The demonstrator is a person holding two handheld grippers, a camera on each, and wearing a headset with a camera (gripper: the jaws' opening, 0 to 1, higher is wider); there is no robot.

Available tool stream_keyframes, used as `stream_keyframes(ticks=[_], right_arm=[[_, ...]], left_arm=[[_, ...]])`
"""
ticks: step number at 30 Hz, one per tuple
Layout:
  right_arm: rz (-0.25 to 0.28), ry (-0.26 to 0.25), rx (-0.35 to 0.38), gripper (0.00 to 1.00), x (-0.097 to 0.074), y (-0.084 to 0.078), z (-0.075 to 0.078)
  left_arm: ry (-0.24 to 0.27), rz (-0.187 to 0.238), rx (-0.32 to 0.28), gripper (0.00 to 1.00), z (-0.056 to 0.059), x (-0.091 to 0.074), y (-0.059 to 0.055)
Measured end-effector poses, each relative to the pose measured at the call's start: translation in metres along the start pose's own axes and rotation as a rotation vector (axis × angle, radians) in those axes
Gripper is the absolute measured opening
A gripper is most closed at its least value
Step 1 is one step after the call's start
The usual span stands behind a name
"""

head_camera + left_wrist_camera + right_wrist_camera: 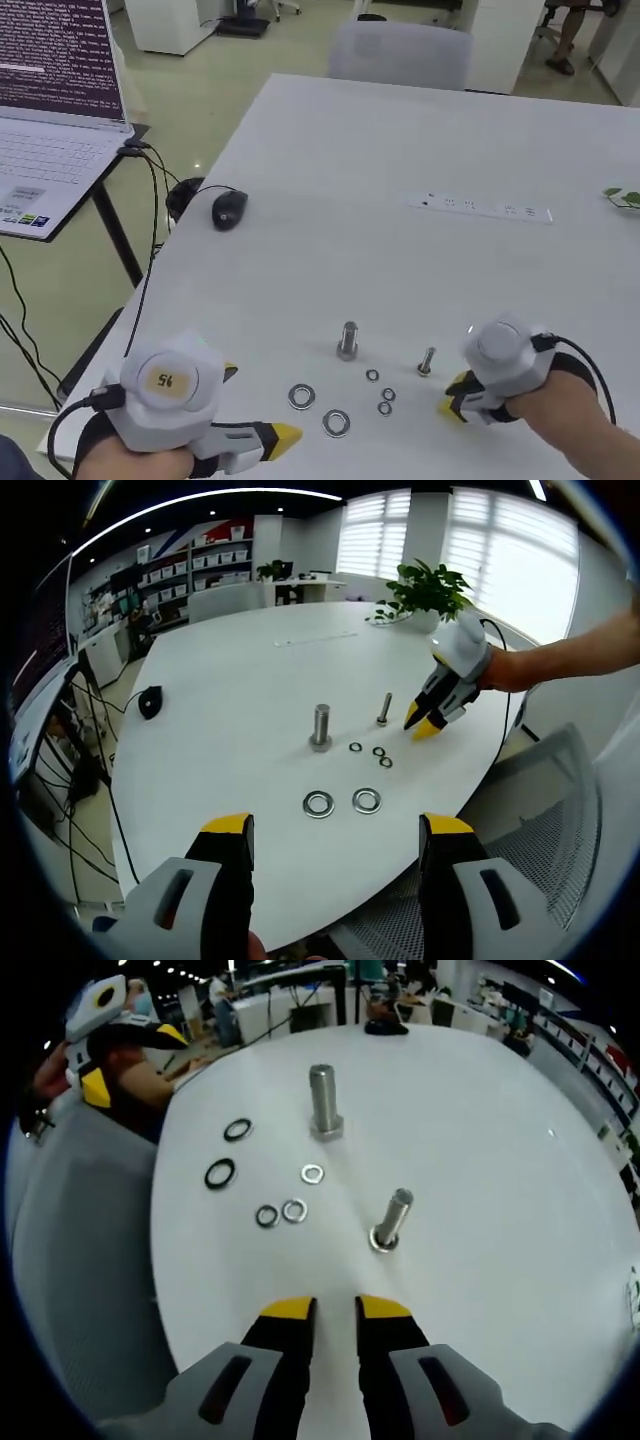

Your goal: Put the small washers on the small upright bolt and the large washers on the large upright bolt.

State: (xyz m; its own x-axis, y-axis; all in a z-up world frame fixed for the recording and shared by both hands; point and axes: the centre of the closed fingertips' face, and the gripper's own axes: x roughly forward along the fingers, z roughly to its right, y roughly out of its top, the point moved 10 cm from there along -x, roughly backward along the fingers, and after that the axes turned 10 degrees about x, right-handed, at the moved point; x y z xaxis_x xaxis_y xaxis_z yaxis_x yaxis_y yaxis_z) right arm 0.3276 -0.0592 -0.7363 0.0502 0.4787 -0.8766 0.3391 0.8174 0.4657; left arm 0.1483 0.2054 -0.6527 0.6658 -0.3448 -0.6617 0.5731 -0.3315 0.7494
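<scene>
Since none of the washers is on a bolt yet, the job looks to be at its very start, and everything sits in a tight group at the lower centre of the head view on the white worktop (400, 150). The large bolt (347, 340) and, to its right, the small bolt (426, 361) both stand on their heads with their shafts upright. The 2 large washers (301, 396) lie flat below the large bolt, toward the lower left. The 3 small washers (388, 394) lie flat in a little cluster between the 2 bolts and slightly lower. The left tool (285, 434) hovers at the bottom left, jaws spread wide with nothing between them; in the left gripper view the large washers lie straight ahead of the gap. The right tool (455, 397) sits at the lower right, jaws drawn to a narrow slit and holding nothing. It looks the nearer to the small washers: in the right gripper view they lie ahead and left of its jaws, with the small bolt just ahead to the right, so a short reach forward and left should serve.
</scene>
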Motion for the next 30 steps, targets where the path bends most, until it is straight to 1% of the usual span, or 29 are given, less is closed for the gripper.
stream_keyframes(ticks=[2,3,4,8,10,12,16,19,24,28,30], right_arm=[[0.009,0.026,-0.033,0.17,0.004,0.002,-0.011],[0.019,0.049,-0.077,0.17,0.007,0.005,-0.017],[0.023,0.056,-0.096,0.18,0.009,0.007,-0.021],[0.04,0.082,-0.114,0.18,0.017,0.017,-0.035],[0.048,0.095,-0.123,0.18,0.021,0.024,-0.039],[0.048,0.09,-0.156,0.18,0.025,0.029,-0.042],[0.04,0.089,-0.179,0.18,0.029,0.037,-0.044],[0.024,0.086,-0.211,0.18,0.031,0.04,-0.046],[0.008,0.088,-0.239,0.17,0.032,0.042,-0.046],[-0.008,0.088,-0.287,0.15,0.032,0.044,-0.049],[-0.012,0.086,-0.286,0.14,0.032,0.044,-0.048]], left_arm=[[-0.001,0.0,0.003,0.66,0.001,0.001,0.001],[-0.001,0.002,0.003,0.66,0.001,0.001,0.001],[-0.001,0.002,0.002,0.66,0.001,0.001,0.001],[-0.001,0.001,0.006,0.66,0.002,0.0,0.002],[0.001,0.001,0.006,0.66,0.001,0.0,0.002],[0.003,0.0,0.006,0.66,0.001,-0.001,0.001],[0.008,0.0,0.002,0.66,0.001,-0.003,0.001],[0.011,-0.002,0.001,0.66,0.001,-0.004,0.0],[0.012,0.001,-0.001,0.66,0.003,-0.003,0.0],[0.008,0.001,0.005,0.66,0.005,-0.003,0.001],[0.008,-0.001,0.006,0.66,0.005,-0.002,0.001]])
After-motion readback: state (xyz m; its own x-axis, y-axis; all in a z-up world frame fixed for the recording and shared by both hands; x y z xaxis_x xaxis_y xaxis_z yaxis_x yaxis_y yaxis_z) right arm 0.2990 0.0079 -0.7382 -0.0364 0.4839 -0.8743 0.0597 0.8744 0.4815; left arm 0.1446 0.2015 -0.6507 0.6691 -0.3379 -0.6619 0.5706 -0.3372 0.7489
